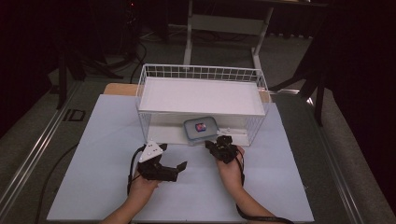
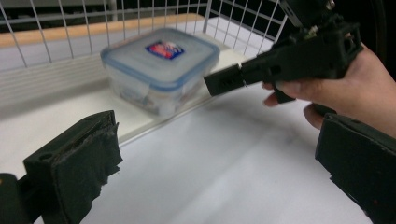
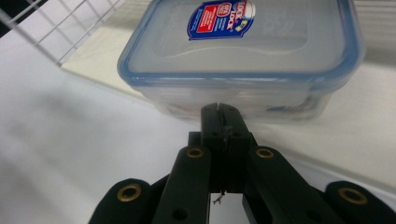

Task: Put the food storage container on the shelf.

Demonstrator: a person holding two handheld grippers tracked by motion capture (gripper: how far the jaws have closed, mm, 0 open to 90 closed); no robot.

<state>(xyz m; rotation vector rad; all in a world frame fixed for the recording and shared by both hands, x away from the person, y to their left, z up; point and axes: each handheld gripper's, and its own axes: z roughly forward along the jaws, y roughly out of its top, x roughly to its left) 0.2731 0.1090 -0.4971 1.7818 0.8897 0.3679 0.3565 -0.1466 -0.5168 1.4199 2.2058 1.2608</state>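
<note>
A white wire basket shelf (image 1: 201, 95) with a flat white upper deck is standing toward the far edge of the white-topped bench (image 1: 93, 154), its open front facing the person. On its lower white floor, right at the front edge and near the middle of the opening, a square clear plastic food container with a blue-rimmed snap lid and a red-and-blue label (image 1: 201, 129) is sitting upright and closed.

The right gripper (image 1: 218, 145) is being held low, just in front of that container. In the right gripper view its black jaws are lying pressed together with nothing between them, their tips (image 3: 219, 112) pointing at the container's (image 3: 243, 56) near wall; whether they are touching it I cannot tell. The left gripper view is showing the same black gripper (image 2: 224, 80) and the hand (image 2: 355, 88) around it beside the container (image 2: 161, 65).

The left gripper (image 1: 173, 169), topped by a grey three-cornered plate, is hovering over the bench's near middle, well apart from the basket. Its jaws are spread wide and are gripping nothing.
</note>
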